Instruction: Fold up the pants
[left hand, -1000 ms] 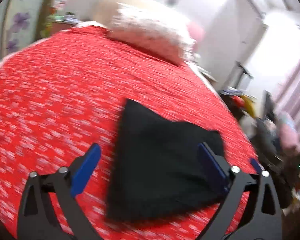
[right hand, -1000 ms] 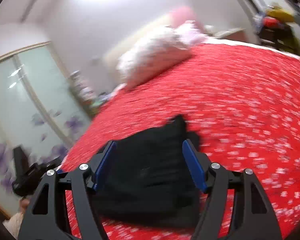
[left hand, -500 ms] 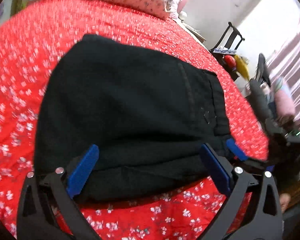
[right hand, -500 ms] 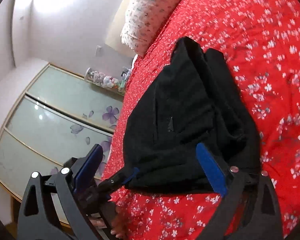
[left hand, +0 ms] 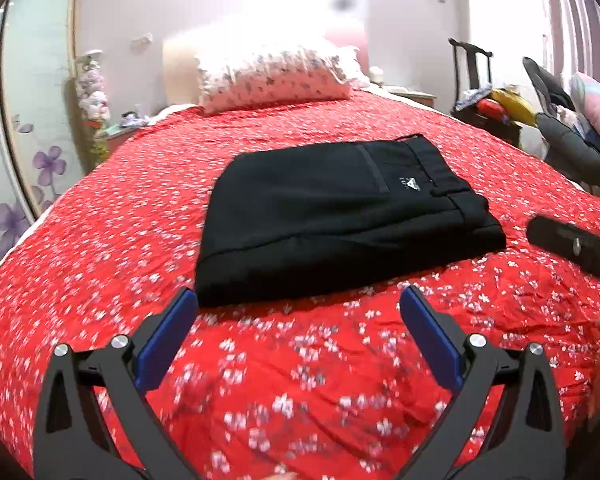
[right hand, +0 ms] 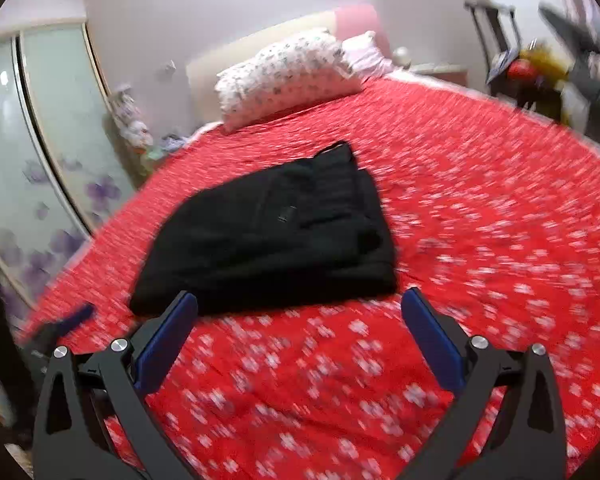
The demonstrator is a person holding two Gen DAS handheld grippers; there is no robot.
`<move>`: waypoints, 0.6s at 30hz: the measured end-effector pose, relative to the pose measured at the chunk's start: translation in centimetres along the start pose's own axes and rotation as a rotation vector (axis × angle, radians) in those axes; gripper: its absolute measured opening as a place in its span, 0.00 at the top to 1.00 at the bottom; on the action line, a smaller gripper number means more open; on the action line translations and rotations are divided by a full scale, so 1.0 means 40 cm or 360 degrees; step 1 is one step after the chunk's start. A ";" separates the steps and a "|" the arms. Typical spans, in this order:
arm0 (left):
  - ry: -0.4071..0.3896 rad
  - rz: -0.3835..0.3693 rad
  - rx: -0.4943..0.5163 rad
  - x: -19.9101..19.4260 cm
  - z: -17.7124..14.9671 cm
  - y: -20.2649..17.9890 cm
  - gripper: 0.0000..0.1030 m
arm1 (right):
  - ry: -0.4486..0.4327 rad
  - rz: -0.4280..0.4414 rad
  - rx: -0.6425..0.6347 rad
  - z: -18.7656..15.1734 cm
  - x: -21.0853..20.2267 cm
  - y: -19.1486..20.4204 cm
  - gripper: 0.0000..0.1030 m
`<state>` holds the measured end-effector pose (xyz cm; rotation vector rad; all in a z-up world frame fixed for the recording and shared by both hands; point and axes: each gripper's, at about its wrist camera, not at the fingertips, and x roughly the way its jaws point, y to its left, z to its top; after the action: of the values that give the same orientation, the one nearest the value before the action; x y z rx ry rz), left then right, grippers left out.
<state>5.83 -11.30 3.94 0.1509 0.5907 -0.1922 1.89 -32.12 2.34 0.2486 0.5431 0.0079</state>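
Observation:
Black pants [left hand: 340, 216] lie folded into a flat rectangle on the red flowered bedspread [left hand: 140, 240], waistband and a small white logo to the right. My left gripper [left hand: 298, 332] is open and empty, held short of the pants' near edge. My right gripper [right hand: 298, 332] is open and empty too, just short of the pants [right hand: 268, 236] in the right wrist view. Part of the right gripper's black body [left hand: 572, 244] shows at the right edge of the left wrist view. The left gripper's blue pad [right hand: 74, 318] shows at the left of the right wrist view.
A flowered pillow [left hand: 276, 76] lies at the head of the bed. A glass wardrobe door with purple flowers [left hand: 24, 128] stands left. A black rack with clothes and bags [left hand: 496, 108] stands right of the bed.
Both grippers have drawn back from the pants and risen. Half a second ago the fingers were at the pants' near edge; now the pants lie free on the bed.

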 end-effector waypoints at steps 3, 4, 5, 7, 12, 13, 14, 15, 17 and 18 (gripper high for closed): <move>-0.0031 0.0053 -0.0019 -0.036 -0.029 -0.006 0.02 | -0.0085 -0.0129 -0.0106 -0.036 -0.030 0.026 0.01; -0.0040 0.0049 -0.0037 -0.047 -0.040 0.000 0.02 | -0.0096 -0.0149 -0.0117 -0.033 -0.025 0.025 0.01; -0.0045 0.0046 -0.0054 -0.053 -0.047 0.003 0.02 | -0.0110 -0.0169 -0.0130 -0.041 -0.033 0.028 0.01; -0.0061 0.0071 -0.0074 -0.063 -0.063 0.014 0.02 | -0.0120 -0.0185 -0.0145 -0.056 -0.043 0.034 0.01; -0.0073 0.0112 -0.0071 -0.080 -0.094 0.021 0.02 | -0.0126 -0.0209 -0.0237 -0.079 -0.036 0.067 0.01; -0.0075 0.0124 -0.0075 -0.081 -0.097 0.020 0.02 | -0.0141 -0.0213 -0.0262 -0.084 -0.037 0.074 0.01; -0.0075 0.0135 -0.0080 -0.081 -0.102 0.022 0.02 | -0.0151 -0.0225 -0.0275 -0.086 -0.038 0.079 0.01; -0.0075 0.0146 -0.0086 -0.082 -0.107 0.026 0.02 | -0.0163 -0.0243 -0.0292 -0.090 -0.040 0.083 0.01; -0.0079 0.0143 -0.0104 -0.083 -0.117 0.038 0.02 | -0.0185 -0.0269 -0.0324 -0.096 -0.041 0.091 0.01; -0.0079 0.0146 -0.0111 -0.084 -0.122 0.043 0.02 | -0.0190 -0.0278 -0.0328 -0.098 -0.040 0.093 0.01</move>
<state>0.86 -8.22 1.97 0.1049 0.5394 -0.0860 -1.27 -27.71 0.78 0.0000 0.4400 -0.1194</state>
